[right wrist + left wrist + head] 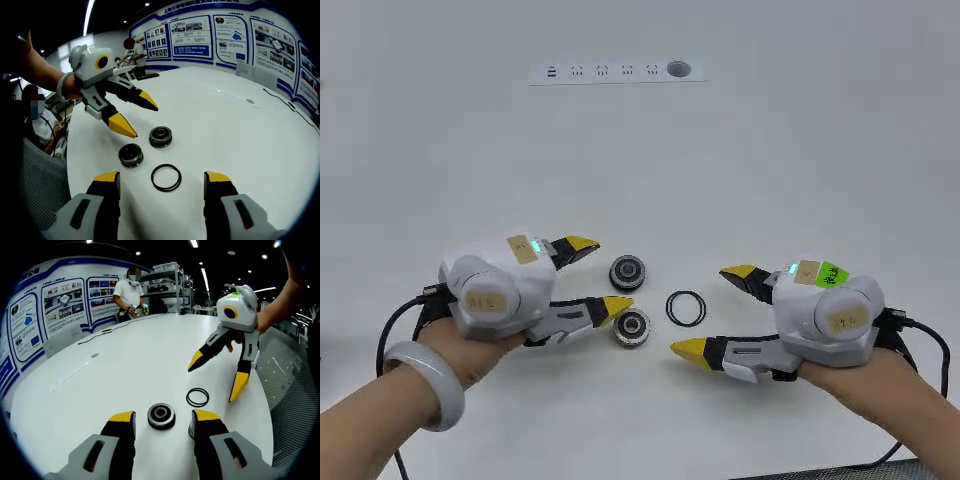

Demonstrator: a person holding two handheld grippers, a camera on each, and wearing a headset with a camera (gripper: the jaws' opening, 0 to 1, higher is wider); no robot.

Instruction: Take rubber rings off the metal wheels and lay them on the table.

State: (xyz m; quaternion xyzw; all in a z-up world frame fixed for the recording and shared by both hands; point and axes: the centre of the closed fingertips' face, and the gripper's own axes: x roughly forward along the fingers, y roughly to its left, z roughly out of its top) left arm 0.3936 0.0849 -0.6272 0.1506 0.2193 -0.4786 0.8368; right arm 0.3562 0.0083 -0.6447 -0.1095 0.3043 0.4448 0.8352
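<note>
Two small metal wheels lie on the white table [800, 170]. The far wheel [628, 271] has a dark rim and sits between the jaws of my open left gripper [600, 274]. The near wheel [632, 327] looks more silver and rests just outside the left gripper's near jaw tip. Black rubber rings [686, 307] lie flat and overlapping to the right of the wheels, just ahead of my open right gripper [713, 310]. In the left gripper view the far wheel [161, 416] is between the jaws. In the right gripper view the rings [166, 177] are between the jaws.
A white power strip [616, 71] lies at the far side of the table. Cables trail from both grippers toward the table's near edge. A person [131, 290] stands beyond the table, and another [42, 120] sits off to the side.
</note>
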